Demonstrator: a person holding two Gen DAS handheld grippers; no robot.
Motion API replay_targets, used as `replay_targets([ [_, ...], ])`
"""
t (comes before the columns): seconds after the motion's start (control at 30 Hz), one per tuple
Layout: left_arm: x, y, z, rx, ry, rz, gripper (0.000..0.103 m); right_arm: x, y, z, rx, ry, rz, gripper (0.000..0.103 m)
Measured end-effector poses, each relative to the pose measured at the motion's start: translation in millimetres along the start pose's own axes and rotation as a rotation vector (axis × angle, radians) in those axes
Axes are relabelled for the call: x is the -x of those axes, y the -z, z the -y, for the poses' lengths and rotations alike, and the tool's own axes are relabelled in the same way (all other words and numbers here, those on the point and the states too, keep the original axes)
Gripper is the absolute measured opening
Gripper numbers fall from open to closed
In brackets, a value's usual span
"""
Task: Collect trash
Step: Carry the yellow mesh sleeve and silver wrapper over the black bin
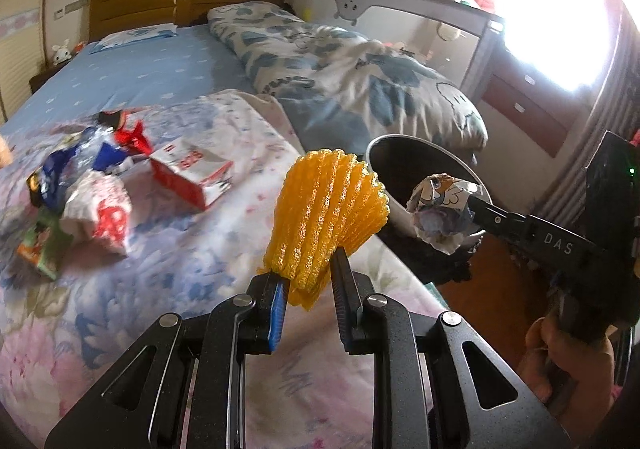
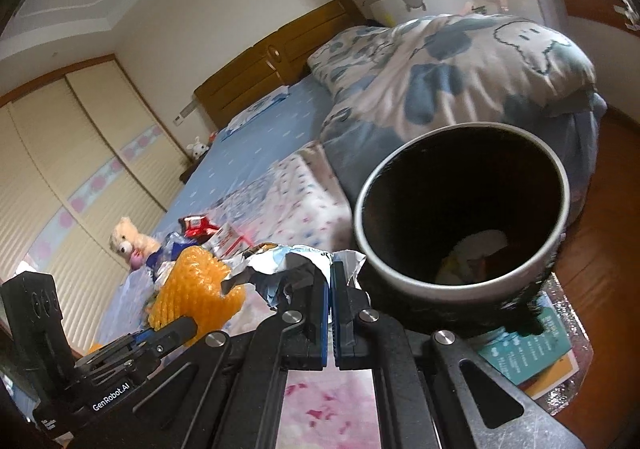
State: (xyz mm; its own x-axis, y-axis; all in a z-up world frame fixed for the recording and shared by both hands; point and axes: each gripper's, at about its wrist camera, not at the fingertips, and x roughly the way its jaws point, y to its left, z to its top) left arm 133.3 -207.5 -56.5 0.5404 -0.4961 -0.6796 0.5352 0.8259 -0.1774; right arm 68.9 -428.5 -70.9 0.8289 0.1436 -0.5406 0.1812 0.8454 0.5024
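Left gripper is clamped narrow on an orange foam net, which stands up from betw. its pads over the edge of the bed. Right gripper is fully closed on a crumpled paper wrapper; in the left wrist view that wrapper sits right at the rim of the trash bin, on its near side. The bin is dark inside w/ a pale rim, standing beside the bed, and a few scraps lie at its bottom in the right wrist view. More trash is on the flowered blanket, well apart from the bin: a red-and-white carton, a white bag w/ red print, a blue wrapper and a red wrapper, all bunched close together. A hand shows under the right gripper's handle.
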Motion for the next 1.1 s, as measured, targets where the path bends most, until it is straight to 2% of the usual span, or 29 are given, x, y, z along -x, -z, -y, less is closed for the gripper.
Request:
replay_targets([
  [0.57,-32.2,-22.9,54.2,-0.104,0.049,-0.040,0.019,20.8,-26.9,49.0,-0.068,0.065,0.061,0.001],
  [1.1,-63.3,-49.3,92.3,-0.168,0.070,-0.055,0.019,18.5,-51.0,82.8,-0.110,0.104,0.085,0.001],
])
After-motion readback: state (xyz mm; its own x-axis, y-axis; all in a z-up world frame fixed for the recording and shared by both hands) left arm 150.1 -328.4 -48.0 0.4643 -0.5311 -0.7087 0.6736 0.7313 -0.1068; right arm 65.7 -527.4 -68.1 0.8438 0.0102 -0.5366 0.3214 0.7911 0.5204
